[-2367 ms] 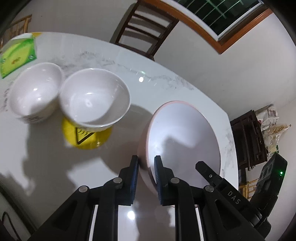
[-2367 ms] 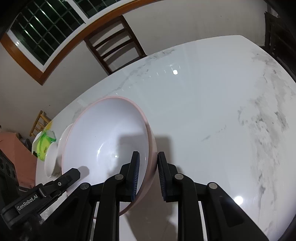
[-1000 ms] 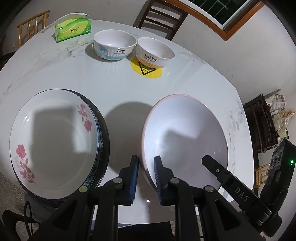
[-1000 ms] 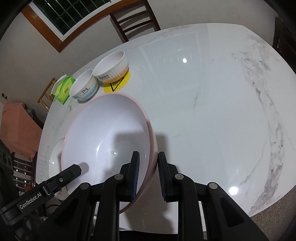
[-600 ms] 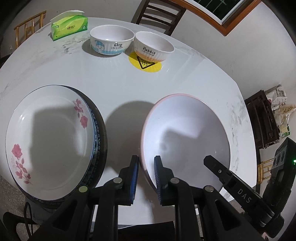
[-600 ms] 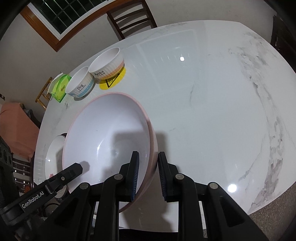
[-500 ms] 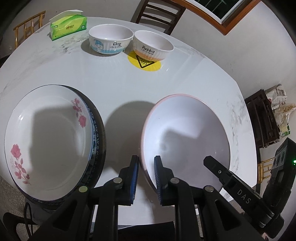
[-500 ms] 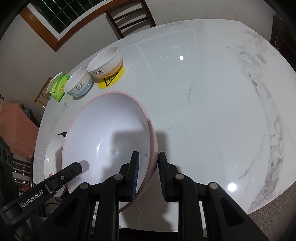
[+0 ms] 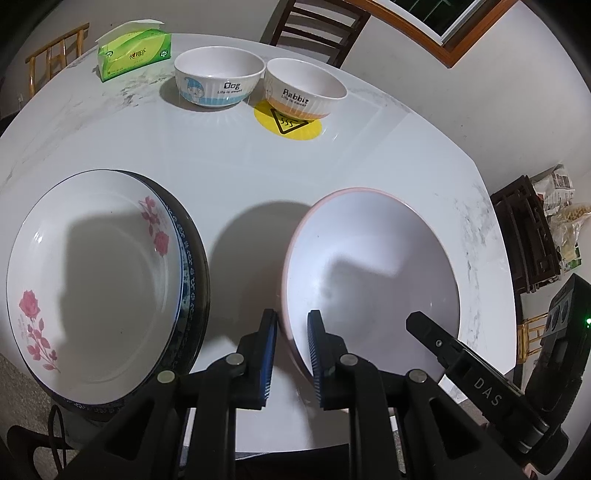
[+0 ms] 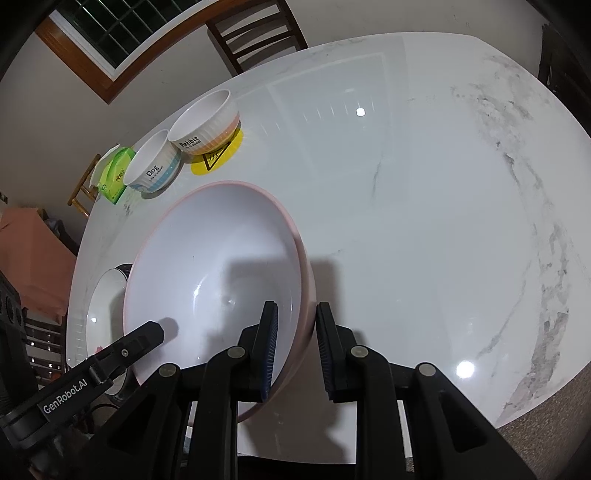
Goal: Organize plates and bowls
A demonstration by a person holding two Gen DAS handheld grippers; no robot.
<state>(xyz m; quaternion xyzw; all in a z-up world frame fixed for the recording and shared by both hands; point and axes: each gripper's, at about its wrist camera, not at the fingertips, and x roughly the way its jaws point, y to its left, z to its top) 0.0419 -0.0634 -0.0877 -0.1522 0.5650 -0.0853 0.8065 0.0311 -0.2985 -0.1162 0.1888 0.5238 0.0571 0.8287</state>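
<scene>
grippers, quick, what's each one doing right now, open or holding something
Left gripper: closed on the near left rim of the big pink bowl.
Right gripper: closed on the same bowl's right rim.

In the right wrist view, the pink bowl hides most of the stacked plates at the lower left; only a white sliver shows. The bowl's near rim disappears behind the right gripper's fingers. In the left wrist view, the rose plate covers the blue-patterned plates beneath, so their number cannot be told. The chair is cut off by the top edge. The counter underside of the bowl stays unseen.
</scene>
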